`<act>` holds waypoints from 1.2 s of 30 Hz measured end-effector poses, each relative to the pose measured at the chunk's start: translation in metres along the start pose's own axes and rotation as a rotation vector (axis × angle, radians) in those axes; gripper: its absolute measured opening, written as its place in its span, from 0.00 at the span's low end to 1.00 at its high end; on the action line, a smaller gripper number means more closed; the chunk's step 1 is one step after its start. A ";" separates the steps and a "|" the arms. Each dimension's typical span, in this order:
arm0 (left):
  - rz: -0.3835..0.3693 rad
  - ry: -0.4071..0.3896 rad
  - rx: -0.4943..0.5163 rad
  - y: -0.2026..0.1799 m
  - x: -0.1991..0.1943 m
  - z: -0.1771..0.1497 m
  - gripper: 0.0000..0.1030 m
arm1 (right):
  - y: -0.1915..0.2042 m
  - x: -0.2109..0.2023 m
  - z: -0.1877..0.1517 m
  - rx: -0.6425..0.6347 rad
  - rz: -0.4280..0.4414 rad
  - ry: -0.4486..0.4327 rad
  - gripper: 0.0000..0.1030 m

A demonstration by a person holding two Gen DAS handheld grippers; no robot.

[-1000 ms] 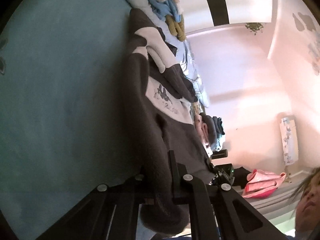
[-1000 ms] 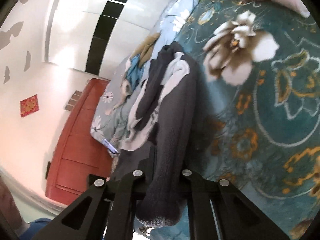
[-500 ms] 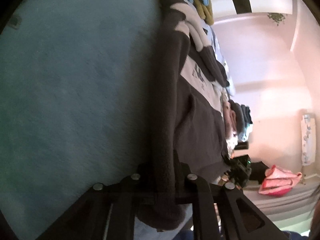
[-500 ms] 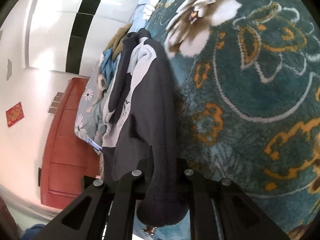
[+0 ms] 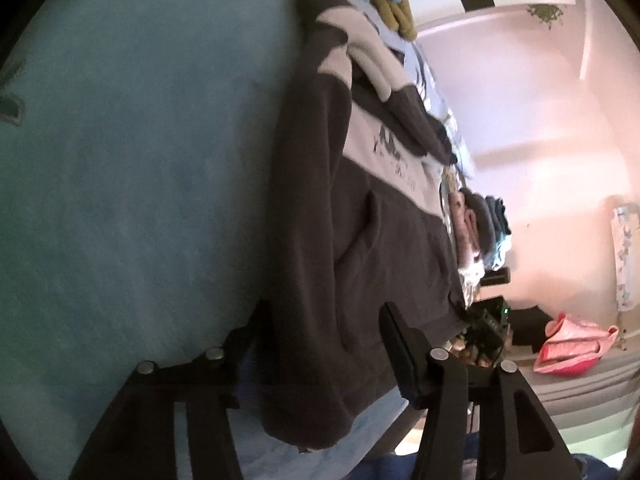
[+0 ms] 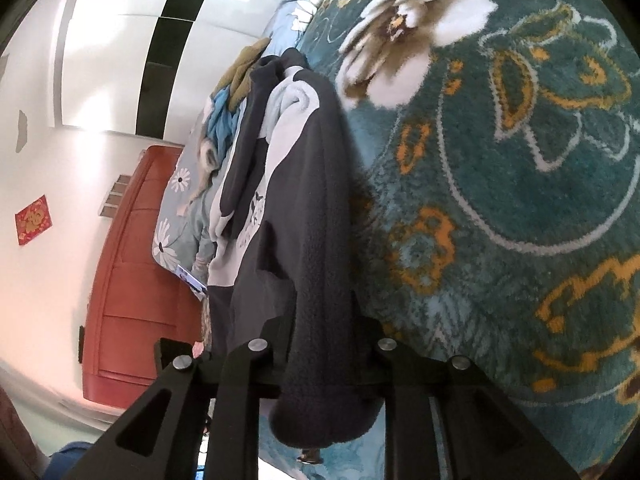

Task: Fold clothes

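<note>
Fleece sweater (image 5: 360, 240) sits between spread left gripper (image 5: 320, 332), pinched by right gripper (image 6: 324, 332); thick hem could slide off blanket (image 6: 520, 200).

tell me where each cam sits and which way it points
Left wrist: on the left gripper, facing along its spread fingers at the dark fleece top on the teal blanket.
Right wrist: on the right gripper, facing along fingers closed on the top's hem, toward a red cabinet.
Shared: the fleece top and blanket.
</note>
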State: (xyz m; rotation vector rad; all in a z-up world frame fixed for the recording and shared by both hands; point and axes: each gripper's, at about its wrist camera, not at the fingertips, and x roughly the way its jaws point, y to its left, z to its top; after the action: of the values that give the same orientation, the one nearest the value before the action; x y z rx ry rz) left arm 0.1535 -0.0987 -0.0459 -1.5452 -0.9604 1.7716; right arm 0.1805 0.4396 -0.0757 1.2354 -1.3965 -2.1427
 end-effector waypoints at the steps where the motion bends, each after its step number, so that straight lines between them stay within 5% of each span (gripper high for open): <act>1: 0.007 0.000 0.009 -0.001 -0.001 0.000 0.57 | -0.001 0.000 0.000 0.004 0.004 -0.001 0.20; 10: 0.032 -0.010 0.051 -0.010 -0.005 -0.004 0.54 | 0.006 -0.001 0.000 -0.003 -0.008 -0.009 0.23; 14: 0.073 -0.018 0.066 -0.012 -0.001 -0.010 0.17 | 0.007 -0.004 -0.001 0.004 -0.018 -0.016 0.18; 17: 0.075 -0.022 0.043 -0.008 -0.004 -0.011 0.14 | 0.011 -0.006 -0.002 -0.008 -0.038 -0.005 0.15; 24: 0.001 -0.021 0.043 -0.012 -0.016 -0.009 0.12 | 0.016 -0.011 -0.007 -0.032 -0.062 0.025 0.12; 28: -0.042 -0.021 0.043 -0.015 -0.022 -0.008 0.12 | 0.030 -0.016 0.005 -0.043 0.031 0.009 0.12; 33: -0.255 -0.130 0.086 -0.044 -0.058 0.042 0.12 | 0.076 -0.023 0.048 -0.138 0.167 -0.029 0.12; 36: -0.308 -0.189 0.115 -0.065 -0.064 0.081 0.12 | 0.099 -0.015 0.086 -0.171 0.225 -0.050 0.12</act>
State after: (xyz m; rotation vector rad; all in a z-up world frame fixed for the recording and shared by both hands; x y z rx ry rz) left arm 0.0812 -0.1254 0.0494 -1.1057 -1.1005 1.7367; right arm 0.1022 0.4527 0.0303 0.9220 -1.2735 -2.0992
